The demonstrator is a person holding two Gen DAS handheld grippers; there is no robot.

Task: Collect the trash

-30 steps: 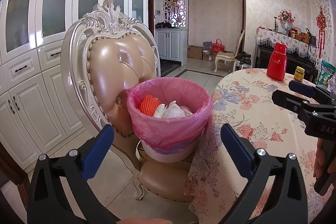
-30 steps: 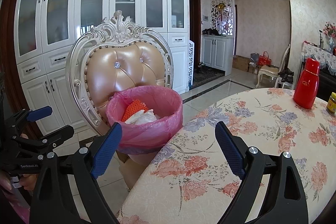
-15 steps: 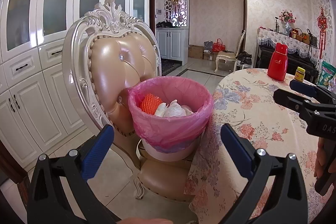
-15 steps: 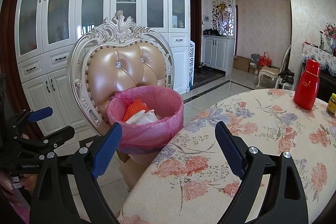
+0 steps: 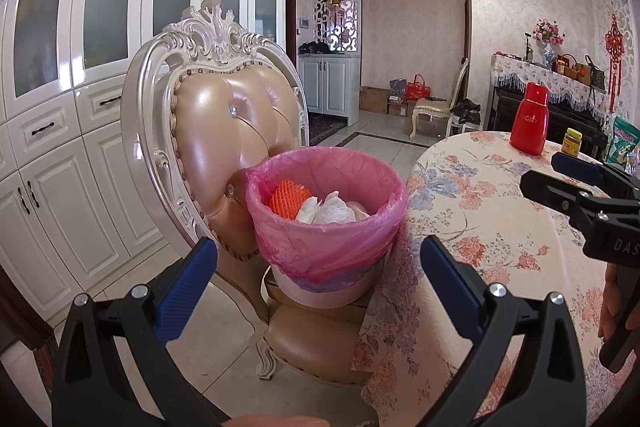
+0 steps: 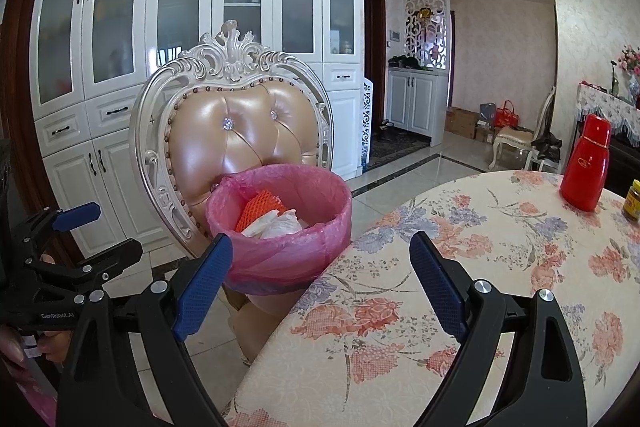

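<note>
Almost no change vs 1 s ago: both grippers idle, trash sits in the bin.

Scene same as before: carved chair [image 5: 224, 131] carries the bin [image 5: 326, 223] w/ pink liner on its seat, touching the edge of the floral-cloth table [image 6: 460, 267]; view only drifted a bit, bin looks slightly nearer in both cams. Left gripper [image 5: 318, 287] fingers spread wide, nothing btwn them, aimed at the bin; right gripper [image 6: 320, 283] also spread and empty, over the table edge just beside the bin. In the bin: orange foam net [image 5: 289, 198] and crumpled white wrappers [image 5: 332, 209]. Table part in view has no loose trash; red thermos [image 6: 586, 163] and small jar [image 6: 633, 199] stand far side. My read: collecting looks done or paused; next maybe tie off the liner.
</note>
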